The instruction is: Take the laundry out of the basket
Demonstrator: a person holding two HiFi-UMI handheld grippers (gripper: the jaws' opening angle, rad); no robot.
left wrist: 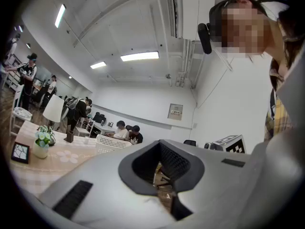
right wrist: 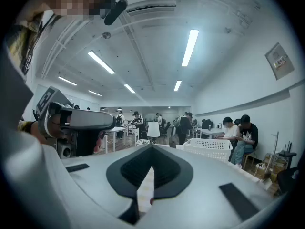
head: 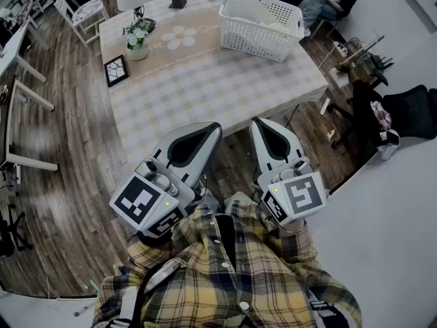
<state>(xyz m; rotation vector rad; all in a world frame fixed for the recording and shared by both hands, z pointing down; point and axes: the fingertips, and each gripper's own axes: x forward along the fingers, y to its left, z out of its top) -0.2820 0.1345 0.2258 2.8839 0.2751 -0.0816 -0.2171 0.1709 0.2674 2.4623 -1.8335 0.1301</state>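
Laundry (head: 274, 24) lies pale in the white basket (head: 251, 44) at the far right corner of the checked worktop (head: 205, 91), untouched, while a person in a plaid shirt stands at the near edge. The left gripper (head: 208, 134) and right gripper (head: 266, 128) hang side by side close to the chest, pointing roughly level across the worktop. Each has its fingers pressed together with nothing between them. The reach, by the look of it, is not yet begun. Done well, it likely means carrying the grippers across the worktop, parting the fingers before dipping over the rim, and taking a fold of cloth from the top rather than the mesh wall, well clear of the flower vase (head: 136, 41) at the left.
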